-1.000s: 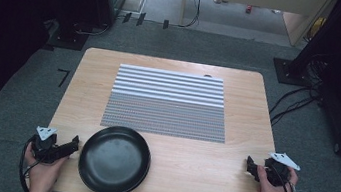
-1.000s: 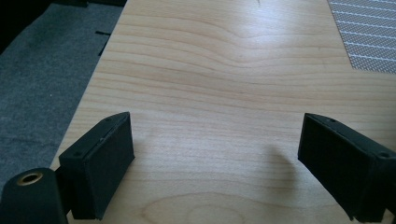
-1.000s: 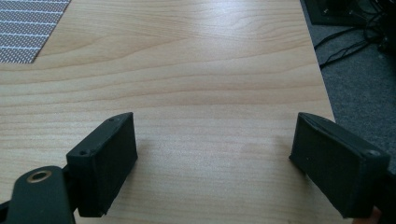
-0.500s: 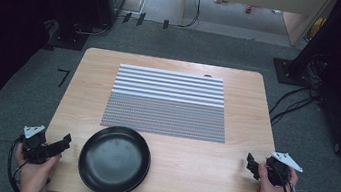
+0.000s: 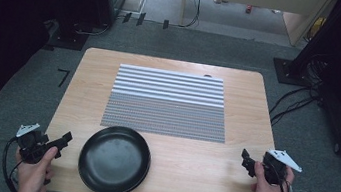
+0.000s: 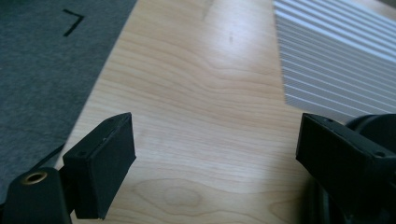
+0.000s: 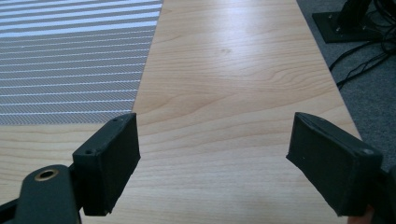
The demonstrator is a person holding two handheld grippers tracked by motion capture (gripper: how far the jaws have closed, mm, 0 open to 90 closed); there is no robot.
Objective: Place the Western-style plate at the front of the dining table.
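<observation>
Grey carpeted floor [image 5: 16, 104], dark equipment racks at both sides, cables trailing at the far right. A light wooden bench [image 5: 243, 101] carries a striped mat [image 5: 167, 103] at its middle and a black plate [image 5: 114, 160] just in front of the mat, toward the near left; the plate's far rim touches or slightly overlaps the mat's near edge.

Change over the last second: the left gripper [image 5: 65, 139] has drawn back from beside the plate to the near left corner of the bench, so a clear gap now lies between its jaws and the plate rim. The right gripper [image 5: 246, 162] has shifted only slightly at the near right edge. The plate and mat have not moved. Judgement: no contact has been made with the plate; the work on it looks not yet begun, with both hands poised at the edges.

Jaws: in the left gripper view the left gripper [image 6: 215, 154] has its jaws wide apart, with bare wood between them and the plate's dark rim just behind the right-hand jaw. In the right gripper view the right gripper [image 7: 212, 158] likewise stands wide apart over bare bench, holding and touching nothing.
</observation>
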